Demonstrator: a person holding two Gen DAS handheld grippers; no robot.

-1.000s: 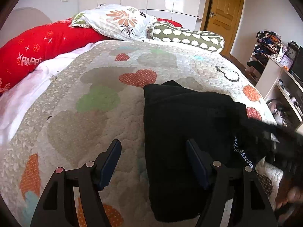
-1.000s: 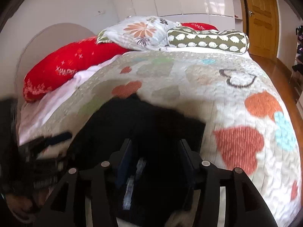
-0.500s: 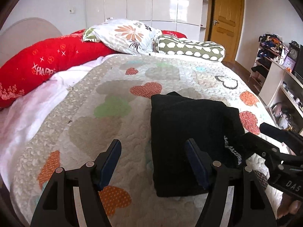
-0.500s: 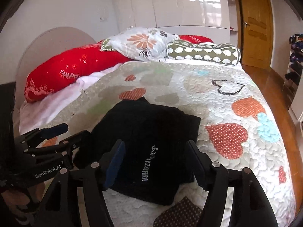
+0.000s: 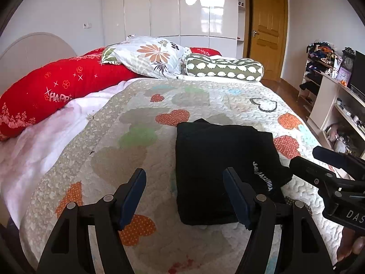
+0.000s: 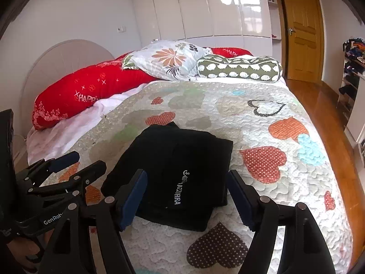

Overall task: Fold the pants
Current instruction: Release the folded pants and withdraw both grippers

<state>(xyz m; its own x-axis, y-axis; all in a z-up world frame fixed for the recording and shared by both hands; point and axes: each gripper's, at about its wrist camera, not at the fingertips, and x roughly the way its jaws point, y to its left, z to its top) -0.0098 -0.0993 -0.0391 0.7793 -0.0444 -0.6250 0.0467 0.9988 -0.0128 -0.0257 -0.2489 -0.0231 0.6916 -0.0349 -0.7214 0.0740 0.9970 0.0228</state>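
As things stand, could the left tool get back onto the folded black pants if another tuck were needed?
Probably yes. The left tool is open and empty, with the pants lying folded on the quilt just ahead and to its right. Nothing lies between them; the right tool, also open, hovers clear.

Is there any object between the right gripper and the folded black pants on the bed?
No, nothing visible. The black pants lie folded on the quilt, just ahead of the open right gripper, with no object between them.
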